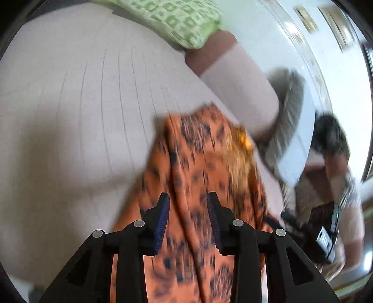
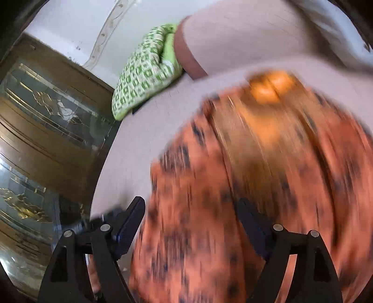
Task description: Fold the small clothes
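An orange garment with dark spots (image 1: 195, 167) lies bunched on the pale grey ribbed bed cover (image 1: 70, 111); a bright orange patch sits at its far end. It is motion-blurred in both views. My left gripper (image 1: 188, 198) is open, its fingers spread just above the cloth's near part. In the right wrist view the same garment (image 2: 244, 186) fills the lower right. My right gripper (image 2: 193, 205) is open wide over the cloth, holding nothing.
A green-and-white patterned pillow (image 1: 177, 21) lies at the bed's far edge, also in the right wrist view (image 2: 144, 74). A pale pink bolster (image 1: 237, 93) lies beside it. A person's head (image 1: 331, 135) and the other gripper's body (image 1: 326, 233) show at right. Wooden glass-panelled doors (image 2: 46, 121) stand left.
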Action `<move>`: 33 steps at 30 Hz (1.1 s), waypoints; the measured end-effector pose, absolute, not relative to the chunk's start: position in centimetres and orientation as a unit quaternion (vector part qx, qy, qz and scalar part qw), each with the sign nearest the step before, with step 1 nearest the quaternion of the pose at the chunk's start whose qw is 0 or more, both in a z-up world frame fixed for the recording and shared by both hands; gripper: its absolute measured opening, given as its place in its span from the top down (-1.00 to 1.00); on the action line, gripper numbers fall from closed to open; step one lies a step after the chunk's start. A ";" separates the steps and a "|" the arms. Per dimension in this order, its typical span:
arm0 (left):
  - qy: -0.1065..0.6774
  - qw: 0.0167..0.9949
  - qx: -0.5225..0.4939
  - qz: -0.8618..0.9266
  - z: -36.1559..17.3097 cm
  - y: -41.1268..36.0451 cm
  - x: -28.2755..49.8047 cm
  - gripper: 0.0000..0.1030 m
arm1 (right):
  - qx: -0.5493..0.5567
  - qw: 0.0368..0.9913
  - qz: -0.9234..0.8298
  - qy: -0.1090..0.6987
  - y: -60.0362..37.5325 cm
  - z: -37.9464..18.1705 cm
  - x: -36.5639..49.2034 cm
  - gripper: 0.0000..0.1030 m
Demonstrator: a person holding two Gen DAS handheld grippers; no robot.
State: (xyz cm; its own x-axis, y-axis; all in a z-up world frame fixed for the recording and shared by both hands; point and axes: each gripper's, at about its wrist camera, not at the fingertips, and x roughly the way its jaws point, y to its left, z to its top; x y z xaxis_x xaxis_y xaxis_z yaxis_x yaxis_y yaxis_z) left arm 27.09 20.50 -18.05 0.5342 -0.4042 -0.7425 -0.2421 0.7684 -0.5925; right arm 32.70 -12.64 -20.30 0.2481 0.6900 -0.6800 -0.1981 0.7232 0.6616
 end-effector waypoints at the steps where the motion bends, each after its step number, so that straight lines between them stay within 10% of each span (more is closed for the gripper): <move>1: 0.491 0.804 -0.330 -0.059 -17.9 19.1 25.7 0.35 | 0.224 0.754 0.280 0.550 -13.7 -21.1 30.1 -0.60; 8: 0.569 0.773 -0.268 -0.083 -19.0 12.0 18.8 0.32 | 0.208 0.750 0.238 0.581 -17.2 -24.1 19.4 -0.19; 11: 0.600 0.760 -0.243 -0.053 -19.9 10.5 17.9 0.38 | 0.120 0.761 0.218 0.599 -16.0 -24.5 17.3 0.91; 21: 0.598 0.777 -0.191 -0.045 -13.3 7.5 15.3 0.35 | 0.178 0.741 0.234 0.604 -18.7 -24.3 13.8 0.59; 25: 0.570 0.800 -0.168 -0.089 -9.7 4.4 14.7 0.26 | 0.253 0.776 0.250 0.521 -24.5 -18.8 13.4 -0.61; 33: 0.561 0.798 -0.145 -0.166 -7.2 -1.3 15.4 0.15 | 0.251 0.822 0.027 0.510 -39.2 -19.1 18.5 -0.64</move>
State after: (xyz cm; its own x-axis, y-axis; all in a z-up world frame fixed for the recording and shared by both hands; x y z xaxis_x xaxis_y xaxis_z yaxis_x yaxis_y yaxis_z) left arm 15.37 -1.34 -7.25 0.3146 -0.4281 -0.8472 0.1022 0.9026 -0.4181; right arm 18.52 -39.19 -19.11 0.4785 0.2997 -0.8254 0.2117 0.8729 0.4396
